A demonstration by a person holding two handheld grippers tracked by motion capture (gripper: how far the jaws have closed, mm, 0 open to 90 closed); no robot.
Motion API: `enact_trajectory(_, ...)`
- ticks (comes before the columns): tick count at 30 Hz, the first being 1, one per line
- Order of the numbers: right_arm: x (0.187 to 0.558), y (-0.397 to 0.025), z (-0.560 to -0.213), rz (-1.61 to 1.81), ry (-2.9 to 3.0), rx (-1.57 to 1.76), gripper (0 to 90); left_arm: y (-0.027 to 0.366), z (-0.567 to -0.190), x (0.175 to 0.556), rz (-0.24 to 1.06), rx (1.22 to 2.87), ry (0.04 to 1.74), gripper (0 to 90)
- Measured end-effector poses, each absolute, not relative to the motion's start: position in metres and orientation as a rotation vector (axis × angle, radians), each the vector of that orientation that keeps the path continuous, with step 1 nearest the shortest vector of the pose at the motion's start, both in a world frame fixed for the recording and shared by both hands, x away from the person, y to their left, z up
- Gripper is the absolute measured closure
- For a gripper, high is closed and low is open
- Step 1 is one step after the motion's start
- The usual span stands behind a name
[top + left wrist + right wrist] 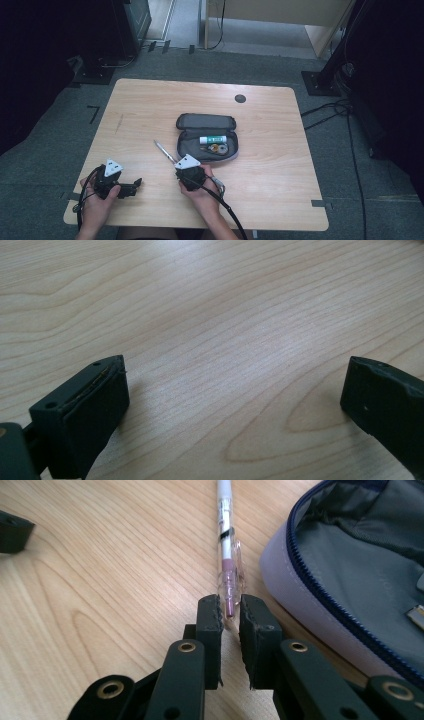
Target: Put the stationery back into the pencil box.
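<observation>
At the bottom centre of the right gripper view, my right gripper [230, 611] has its jaws pinched on the near end of a clear plastic pen with a pink core [228, 555]; the pen lies on the pale wooden table [100, 580], running toward the top edge. Just right of it sits the open grey zip pencil case [350, 570]. Lower left in the high view, my left gripper [131, 187] rests with jaws spread wide over bare wood.

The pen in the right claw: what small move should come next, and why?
Probably lift the pen slightly and carry it over the open pencil case. The right claw is shut on the pen's end, the pen lies on the table beside the case, and the left claw rests open.
</observation>
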State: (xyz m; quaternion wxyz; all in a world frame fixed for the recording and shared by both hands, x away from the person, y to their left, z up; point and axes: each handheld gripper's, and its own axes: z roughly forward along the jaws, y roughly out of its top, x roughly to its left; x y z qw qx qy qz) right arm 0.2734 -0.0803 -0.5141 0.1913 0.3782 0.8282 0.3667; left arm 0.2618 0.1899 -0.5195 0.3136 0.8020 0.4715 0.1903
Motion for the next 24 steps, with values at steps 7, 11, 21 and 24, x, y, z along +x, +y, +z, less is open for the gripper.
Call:
enact_trajectory(7, 0.275, -0.076, -0.516, 1.02, 2.345, 1.061, 83.3, 0.19, -0.52, 0.262, 0.502, 2.114, 1.243, 0.0)
enact_trajectory(11, 0.275, -0.072, -0.516, 1.016, 2.35, 1.056, 88.2, 0.19, -0.519, 0.262, 0.5, 2.118, 1.24, 0.0)
enact_trajectory(21, 0.275, -0.07, -0.516, 1.028, 2.361, 1.048, 88.4, 0.19, -0.519, 0.262, 0.5, 2.118, 1.239, 0.0)
enact_trajectory(24, 0.273, -0.068, -0.513, 1.059, 2.33, 1.053, 77.7, 0.19, -0.519, 0.262, 0.5, 2.119, 1.238, 0.0)
